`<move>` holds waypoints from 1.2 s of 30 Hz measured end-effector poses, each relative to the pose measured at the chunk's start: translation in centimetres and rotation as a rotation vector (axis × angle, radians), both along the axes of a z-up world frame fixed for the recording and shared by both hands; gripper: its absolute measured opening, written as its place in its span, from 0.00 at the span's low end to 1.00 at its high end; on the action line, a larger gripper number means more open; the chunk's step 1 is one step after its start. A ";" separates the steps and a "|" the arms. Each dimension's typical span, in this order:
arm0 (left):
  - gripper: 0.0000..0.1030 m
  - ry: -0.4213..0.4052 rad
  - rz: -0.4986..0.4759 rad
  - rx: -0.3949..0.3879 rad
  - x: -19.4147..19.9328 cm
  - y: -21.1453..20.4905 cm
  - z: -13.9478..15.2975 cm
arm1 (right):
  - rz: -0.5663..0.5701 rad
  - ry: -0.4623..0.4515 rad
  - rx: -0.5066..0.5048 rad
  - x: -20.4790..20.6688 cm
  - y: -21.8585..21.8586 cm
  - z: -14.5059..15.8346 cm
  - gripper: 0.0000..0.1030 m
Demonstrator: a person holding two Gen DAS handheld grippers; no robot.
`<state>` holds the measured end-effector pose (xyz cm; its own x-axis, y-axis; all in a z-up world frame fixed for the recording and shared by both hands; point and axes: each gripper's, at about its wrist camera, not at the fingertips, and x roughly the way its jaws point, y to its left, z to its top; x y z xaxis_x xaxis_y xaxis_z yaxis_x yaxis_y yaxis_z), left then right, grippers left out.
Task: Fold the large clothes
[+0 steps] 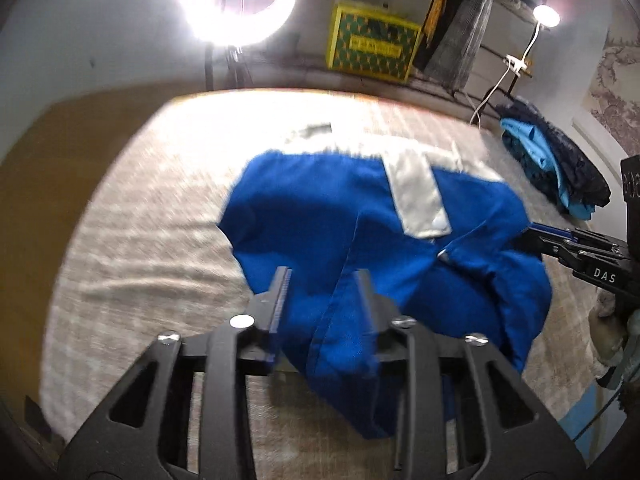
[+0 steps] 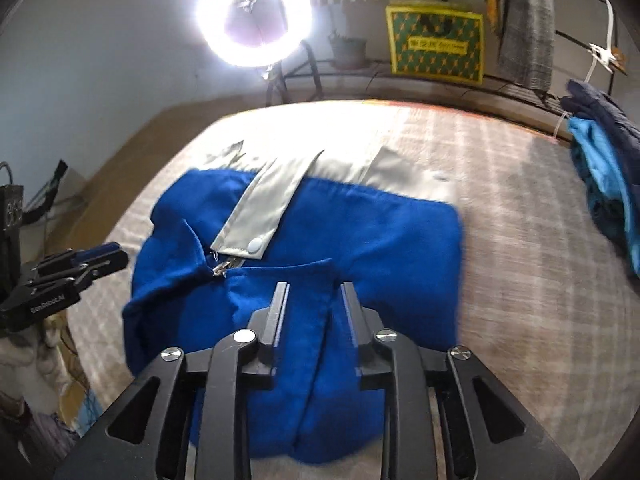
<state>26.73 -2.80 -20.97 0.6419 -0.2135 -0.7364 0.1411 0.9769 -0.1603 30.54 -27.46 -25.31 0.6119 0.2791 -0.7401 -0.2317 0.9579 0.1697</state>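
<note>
A blue jacket (image 1: pixel 320 208) (image 2: pixel 360 232) with a white upper part lies bunched and partly folded on a beige checked cover (image 1: pixel 140 240). A white placket with a snap (image 2: pixel 254 245) lies over it, and a zipper pull (image 2: pixel 220 268) shows just below. My left gripper (image 1: pixel 323 280) hovers open over the near blue folds, with cloth seen in the gap but not pinched. In the right wrist view the left gripper (image 2: pixel 116 258) stands just off the jacket's left edge. My right gripper (image 2: pixel 314 294) is open above a blue fold, and the right gripper (image 1: pixel 528 232) sits at the jacket's right edge.
A pile of navy and light-blue clothes (image 1: pixel 556 168) (image 2: pixel 604 176) lies at the cover's far right. A bright ring light (image 1: pixel 240 0) stands beyond the far edge, beside a yellow-green box (image 1: pixel 372 44). A small lamp (image 1: pixel 546 16) glows at the back right. Gloved hands hold both tools.
</note>
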 end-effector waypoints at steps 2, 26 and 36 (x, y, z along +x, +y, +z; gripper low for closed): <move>0.34 -0.040 0.005 0.015 -0.9 0.1 1.5 | -0.010 -0.009 0.019 -0.7 -0.9 0.6 0.27; 0.67 0.170 0.060 -0.542 4.6 9.5 -2.1 | -0.069 0.098 0.213 -1.1 -6.8 -1.5 0.70; 0.67 0.382 0.105 -0.814 8.9 12.0 -9.9 | -0.112 0.246 0.420 2.9 -8.7 -6.8 0.71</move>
<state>35.65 9.22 -30.85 0.4301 -0.7157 -0.5503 -0.1466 0.5461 -0.8248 33.43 -36.11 -32.12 0.4766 0.5265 -0.7041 -0.0357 0.8118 0.5828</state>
